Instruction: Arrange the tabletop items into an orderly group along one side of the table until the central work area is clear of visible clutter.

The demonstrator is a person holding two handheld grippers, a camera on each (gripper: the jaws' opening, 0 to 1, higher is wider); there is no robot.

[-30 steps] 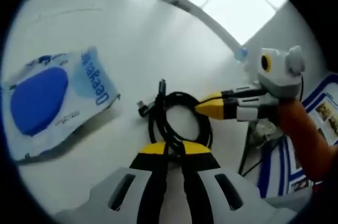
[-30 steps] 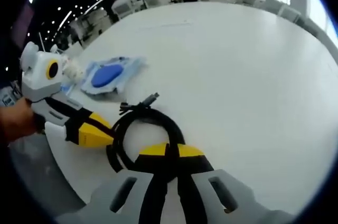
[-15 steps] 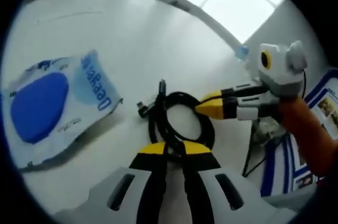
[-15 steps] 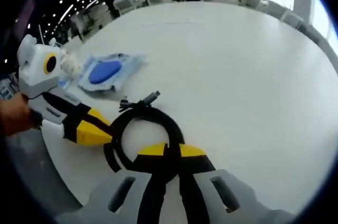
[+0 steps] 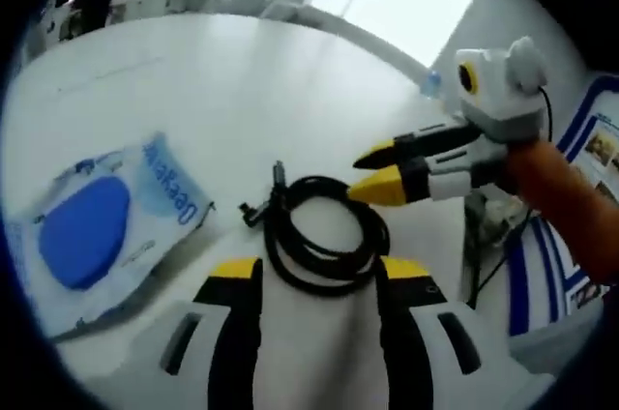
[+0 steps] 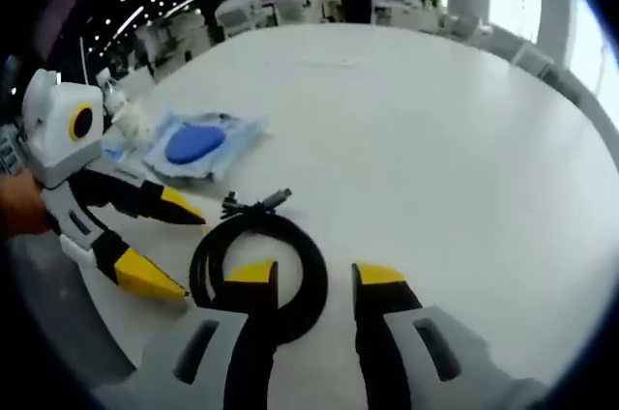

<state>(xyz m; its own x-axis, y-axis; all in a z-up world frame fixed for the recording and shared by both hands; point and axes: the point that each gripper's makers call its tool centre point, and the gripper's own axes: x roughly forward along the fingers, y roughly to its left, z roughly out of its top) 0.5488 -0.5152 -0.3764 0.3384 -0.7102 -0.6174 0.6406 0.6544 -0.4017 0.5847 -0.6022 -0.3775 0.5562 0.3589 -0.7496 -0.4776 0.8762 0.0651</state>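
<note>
A coiled black cable [image 5: 285, 248] lies flat on the white table [image 5: 242, 91], its plug ends pointing toward a blue-and-white wet-wipes pack [image 5: 97, 226]. My left gripper [image 5: 319, 275] is open, its yellow tips straddling the near side of the coil. The right gripper [image 5: 372, 173] comes in from the right, open, tips at the coil's far edge. In the right gripper view the cable [image 6: 290, 231] lies partly under my open right gripper [image 6: 316, 275]. The left gripper [image 6: 174, 248] is open beside the coil, and the wipes pack [image 6: 198, 144] lies beyond it.
The table's edge runs close behind the left gripper [image 6: 106, 333]. A small white object [image 6: 131, 122] sits next to the wipes pack. A blue-and-white poster stand [image 5: 590, 159] rises at the right. Wide bare tabletop [image 6: 406, 110] stretches ahead, with chairs and people far off.
Both grippers were shut on the cable coil and have opened, letting it go. The coil now rests loose on the table.
</note>
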